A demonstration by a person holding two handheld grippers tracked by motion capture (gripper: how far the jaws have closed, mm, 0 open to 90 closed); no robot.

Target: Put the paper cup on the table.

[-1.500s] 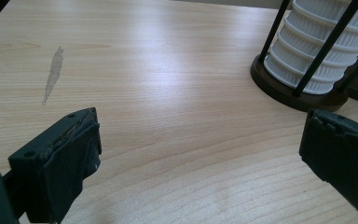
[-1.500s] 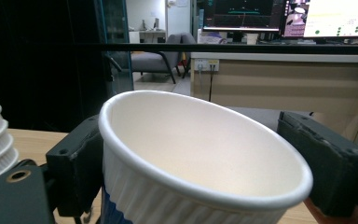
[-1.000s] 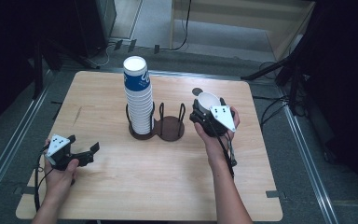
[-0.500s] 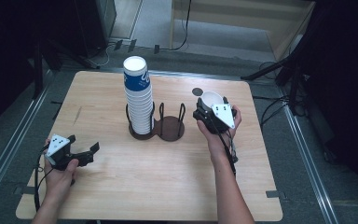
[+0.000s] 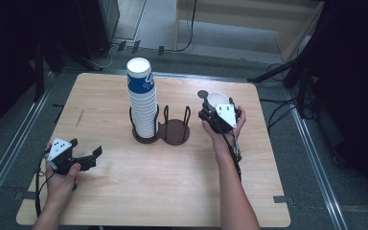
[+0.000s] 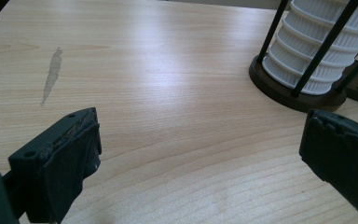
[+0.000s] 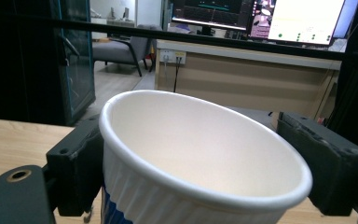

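Observation:
A tall stack of white and blue paper cups (image 5: pixel 143 100) stands in the left ring of a dark two-ring holder (image 5: pixel 175 132) at the table's middle. The right ring is empty. My right gripper (image 5: pixel 216 111) is right of the holder, shut on a single white paper cup (image 5: pixel 217 99) with its mouth up. In the right gripper view this cup (image 7: pixel 200 140) sits tilted between the jaws of my right gripper (image 7: pixel 191 158). My left gripper (image 5: pixel 85 146) rests at the front left, open and empty. In the left gripper view my left gripper (image 6: pixel 200 140) points toward the stack (image 6: pixel 317 51).
A wooden table (image 5: pixel 124 191) with rounded corners carries everything. A pale scuff (image 6: pixel 51 77) marks its left part, and a small dark round spot (image 5: pixel 202 94) lies behind the held cup. Dark floor, rails and cables surround the table.
My right hand has shifted a little to the right and lower with the cup in its jaws. The left hand has stayed where it was.

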